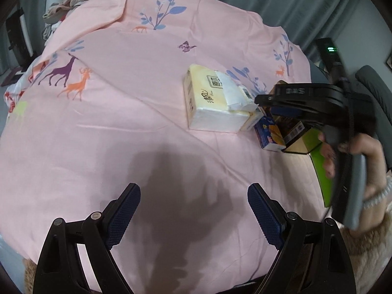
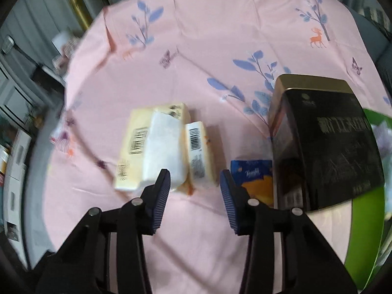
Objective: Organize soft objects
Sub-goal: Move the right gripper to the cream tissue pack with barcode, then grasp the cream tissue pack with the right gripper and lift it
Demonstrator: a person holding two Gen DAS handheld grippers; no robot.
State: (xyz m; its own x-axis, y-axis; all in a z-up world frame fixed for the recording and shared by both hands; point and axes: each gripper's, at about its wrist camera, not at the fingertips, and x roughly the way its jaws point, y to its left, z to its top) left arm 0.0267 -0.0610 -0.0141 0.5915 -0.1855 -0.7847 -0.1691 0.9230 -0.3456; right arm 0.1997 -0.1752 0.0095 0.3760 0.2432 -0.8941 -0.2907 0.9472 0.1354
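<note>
Yellow tissue pack flat, long axis toward camera | right gripper jaws spread, empty | left gripper jaws spread

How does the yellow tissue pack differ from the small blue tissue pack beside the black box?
The yellow tissue pack is clearly larger than the blue tissue pack. The yellow one is pale with black barcodes; the blue one is dark blue with an orange patch. The yellow one lies apart from the black box; the blue one sits right against it. Both rest on the pink sheet, ungripped.
</note>
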